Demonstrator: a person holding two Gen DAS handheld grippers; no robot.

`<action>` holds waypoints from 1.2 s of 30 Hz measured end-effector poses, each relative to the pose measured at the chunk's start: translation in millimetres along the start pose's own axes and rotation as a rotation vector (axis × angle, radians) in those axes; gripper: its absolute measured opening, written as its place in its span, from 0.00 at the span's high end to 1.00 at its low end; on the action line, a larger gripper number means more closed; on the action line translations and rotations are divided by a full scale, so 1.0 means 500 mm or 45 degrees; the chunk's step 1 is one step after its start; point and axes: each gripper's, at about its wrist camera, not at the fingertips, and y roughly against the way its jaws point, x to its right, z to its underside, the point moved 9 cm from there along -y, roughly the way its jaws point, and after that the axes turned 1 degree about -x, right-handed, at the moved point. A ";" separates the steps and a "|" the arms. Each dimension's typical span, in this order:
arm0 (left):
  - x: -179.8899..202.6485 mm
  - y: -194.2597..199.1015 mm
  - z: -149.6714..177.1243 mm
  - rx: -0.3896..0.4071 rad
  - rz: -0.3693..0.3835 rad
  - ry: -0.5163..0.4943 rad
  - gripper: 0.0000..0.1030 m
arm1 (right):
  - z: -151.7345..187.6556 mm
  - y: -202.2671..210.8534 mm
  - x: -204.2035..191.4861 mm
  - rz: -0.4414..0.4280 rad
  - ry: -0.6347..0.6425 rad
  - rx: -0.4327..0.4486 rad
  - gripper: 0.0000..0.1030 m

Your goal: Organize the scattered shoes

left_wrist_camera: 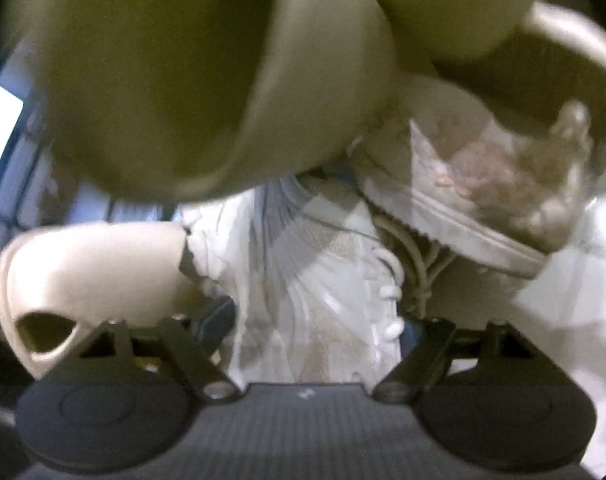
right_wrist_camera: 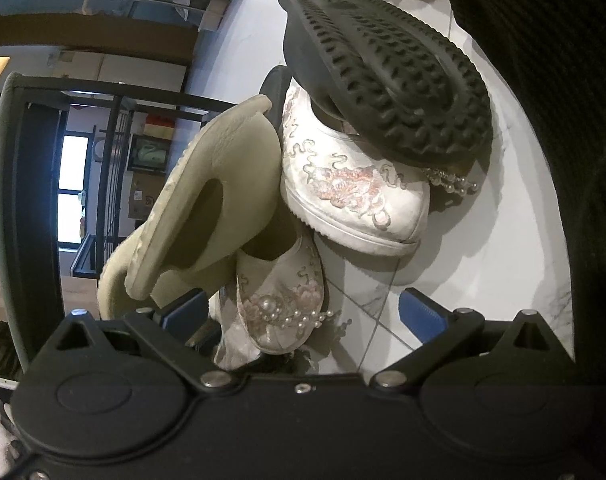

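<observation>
In the blurred left wrist view, a white lace-up sneaker [left_wrist_camera: 315, 280] sits between the fingers of my left gripper [left_wrist_camera: 319, 320], which press on both its sides. Beige slippers [left_wrist_camera: 163, 80] crowd above it, another beige slipper [left_wrist_camera: 87, 272] lies at the left, and an embroidered white shoe [left_wrist_camera: 483, 184] is at the right. My right gripper [right_wrist_camera: 303, 312] stands open over the pile. The pearl-trimmed toe of an embroidered shoe [right_wrist_camera: 279, 300] lies between its blue pads [right_wrist_camera: 423, 316], apart from the right one. A beige slipper [right_wrist_camera: 207, 200] leans at the left.
A second embroidered shoe [right_wrist_camera: 355, 184] lies on the white tile floor [right_wrist_camera: 483, 260], with a black shoe [right_wrist_camera: 387, 80] sole-up on top of it. A black metal rack frame [right_wrist_camera: 35, 200] stands at the left. Dark clothing [right_wrist_camera: 563, 120] fills the right edge.
</observation>
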 end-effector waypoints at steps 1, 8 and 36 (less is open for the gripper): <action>-0.002 0.017 0.006 0.004 0.044 0.087 0.25 | -0.001 0.000 0.000 0.000 -0.002 0.002 0.00; -0.016 0.104 0.059 -0.011 0.324 0.653 0.26 | 0.001 0.001 0.003 0.004 -0.007 0.008 0.00; -0.162 0.365 0.312 0.281 0.343 1.506 0.01 | 0.061 0.030 -0.036 0.095 0.247 -0.125 0.00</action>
